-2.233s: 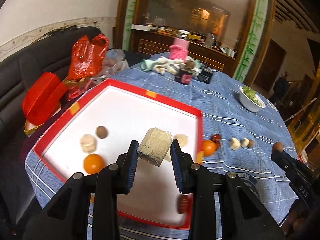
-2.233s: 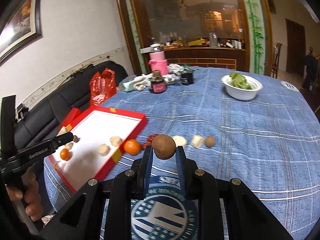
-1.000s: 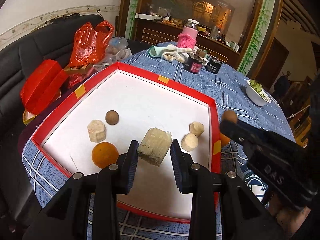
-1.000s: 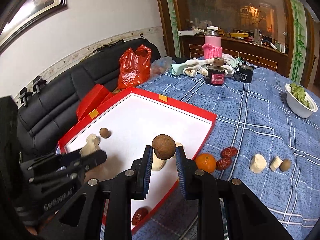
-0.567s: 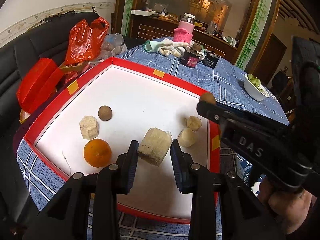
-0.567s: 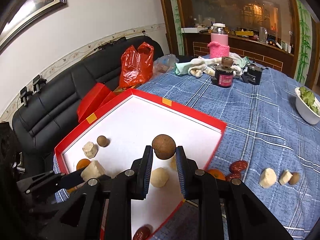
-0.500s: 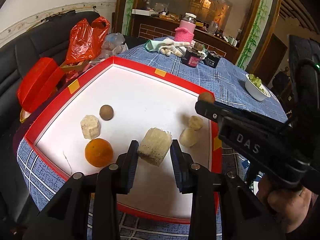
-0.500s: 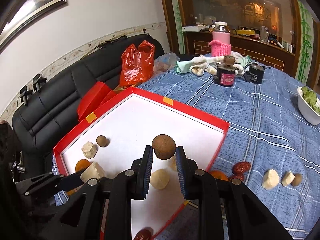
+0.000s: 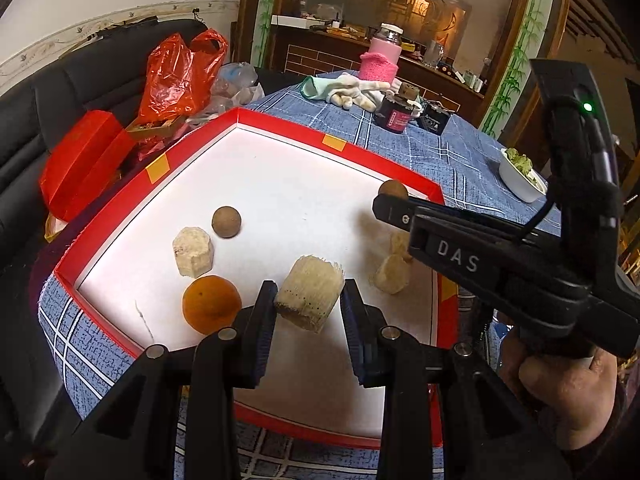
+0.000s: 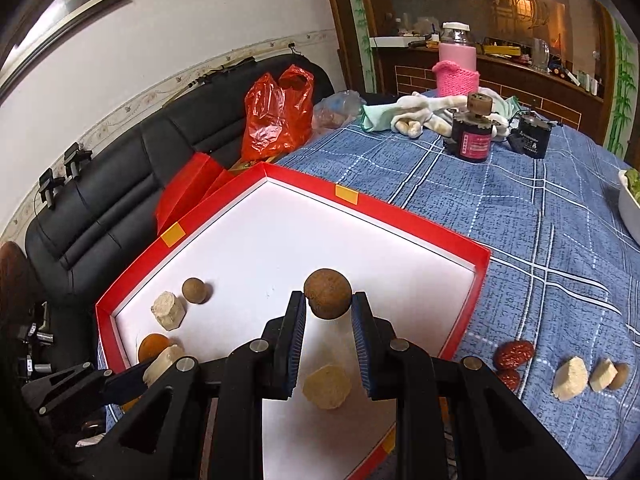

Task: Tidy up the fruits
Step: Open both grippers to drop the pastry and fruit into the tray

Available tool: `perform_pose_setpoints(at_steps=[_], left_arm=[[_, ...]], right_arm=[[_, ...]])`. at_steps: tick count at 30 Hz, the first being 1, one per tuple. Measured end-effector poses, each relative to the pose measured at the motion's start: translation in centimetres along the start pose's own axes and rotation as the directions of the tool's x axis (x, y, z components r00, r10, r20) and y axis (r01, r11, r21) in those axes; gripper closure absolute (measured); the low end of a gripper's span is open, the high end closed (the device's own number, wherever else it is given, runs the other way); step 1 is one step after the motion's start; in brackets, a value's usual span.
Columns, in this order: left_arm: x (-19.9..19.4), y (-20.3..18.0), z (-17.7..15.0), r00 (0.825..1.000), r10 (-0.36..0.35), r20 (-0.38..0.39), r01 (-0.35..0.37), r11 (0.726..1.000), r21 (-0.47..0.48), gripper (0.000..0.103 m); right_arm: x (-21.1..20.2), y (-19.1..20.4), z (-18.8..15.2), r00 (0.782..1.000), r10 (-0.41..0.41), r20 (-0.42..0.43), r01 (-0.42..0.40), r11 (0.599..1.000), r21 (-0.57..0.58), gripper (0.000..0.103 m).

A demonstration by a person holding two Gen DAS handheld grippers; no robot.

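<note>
My right tool (image 10: 327, 332) has swung over the red-rimmed white tray (image 10: 478, 280), gripping a round brown fruit (image 10: 327, 294) for dropping; my left tool (image 9: 308, 314) clamps a pale fibrous chunk (image 9: 310, 298)

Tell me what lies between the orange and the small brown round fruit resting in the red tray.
In the left wrist view, a pale cut chunk sits between the orange and the small brown round fruit, all on the red tray's white floor.
</note>
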State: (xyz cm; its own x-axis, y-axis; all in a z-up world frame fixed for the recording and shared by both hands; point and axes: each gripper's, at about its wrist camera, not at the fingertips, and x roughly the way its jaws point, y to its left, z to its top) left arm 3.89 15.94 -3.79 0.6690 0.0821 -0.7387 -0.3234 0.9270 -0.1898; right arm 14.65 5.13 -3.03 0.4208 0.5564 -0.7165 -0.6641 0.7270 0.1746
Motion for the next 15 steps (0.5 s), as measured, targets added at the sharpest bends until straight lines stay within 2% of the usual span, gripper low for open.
perform_pose_setpoints(at_steps=[5,7,8,10,12,15], left_arm=[[1.0,0.5,-0.1,0.997,0.038,-0.070,-0.041,0.998,-0.038,0.071],[1.2,0.9,-0.1,0.994,0.050,-0.101,-0.057,0.996,-0.063,0.062],[0.9,0.9,-0.1,0.994,0.052,-0.094,-0.059,0.996,-0.067,0.059],[0.2,0.5,-0.1,0.995,0.080,-0.060,-0.084,0.995,-0.056,0.037],[-0.8,-0.2,0.0,0.992,0.125,-0.020,-0.126,0.991,-0.039,0.025],[-1.7,-0.7,0.1,0.991,0.133,0.018,-0.132,0.991,-0.028,0.024]], right_arm=[[0.8,-0.4,0.0,0.999,0.005,-0.037,-0.005,1.000,0.018,0.078],[0.5,-0.9,0.0,0.999,0.017,-0.036,-0.015,0.999,0.043,0.078],[0.0,-1.3,-0.1,0.999,0.019,-0.028,-0.018,0.998,0.054,0.069],[-1.3,-2.0,-0.3,1.000,0.016,0.003,-0.016,0.997,0.075,0.054],[-3.2,-2.9,-0.5,0.999,0.005,0.039,-0.009,0.996,0.091,0.049],[-6.5,-4.9,-1.4,0.995,-0.035,0.095,0.024,0.993,0.112,0.041]])
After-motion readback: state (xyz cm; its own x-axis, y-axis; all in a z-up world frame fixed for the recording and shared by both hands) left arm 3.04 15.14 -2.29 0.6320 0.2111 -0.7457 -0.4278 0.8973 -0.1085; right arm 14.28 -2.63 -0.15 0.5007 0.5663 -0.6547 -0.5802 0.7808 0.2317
